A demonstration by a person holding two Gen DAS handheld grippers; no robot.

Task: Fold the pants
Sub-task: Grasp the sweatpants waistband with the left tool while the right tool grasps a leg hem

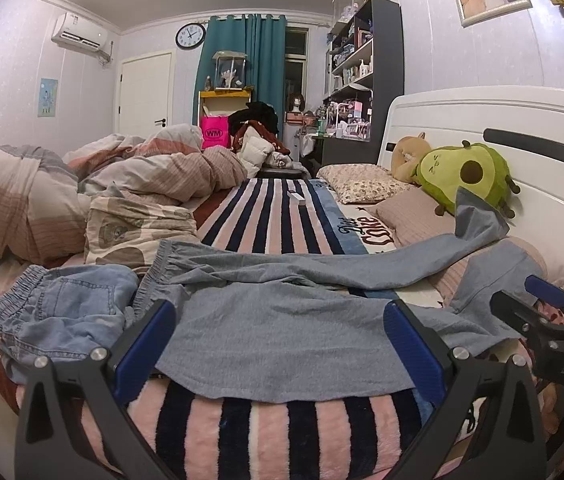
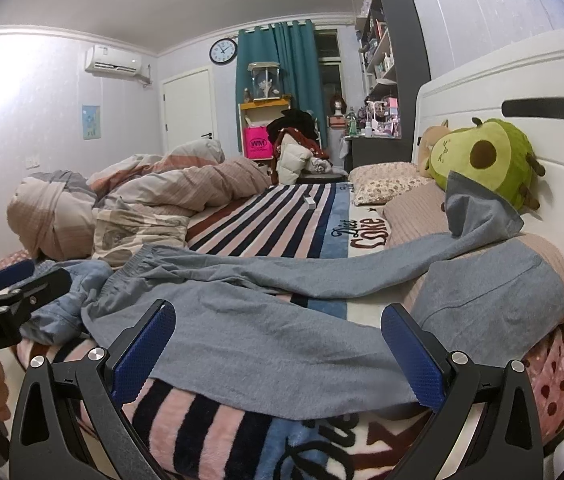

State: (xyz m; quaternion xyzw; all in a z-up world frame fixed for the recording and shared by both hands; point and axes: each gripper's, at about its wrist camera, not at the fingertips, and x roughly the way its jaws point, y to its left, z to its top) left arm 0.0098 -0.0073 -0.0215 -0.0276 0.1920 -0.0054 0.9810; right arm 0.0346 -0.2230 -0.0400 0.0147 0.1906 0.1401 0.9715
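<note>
Grey-blue pants lie spread across the striped blanket, waistband at the left, legs running right onto the pillows. They also show in the right wrist view. One leg end is draped up against the avocado plush. My left gripper is open, fingers straddling the near pant leg above the bed edge. My right gripper is open over the same near leg, further right. It also shows in the left wrist view, empty.
Light denim shorts lie left of the pants. A rumpled duvet fills the left side. Pillows, an avocado plush and the white headboard are at the right. A small white object lies on the striped blanket.
</note>
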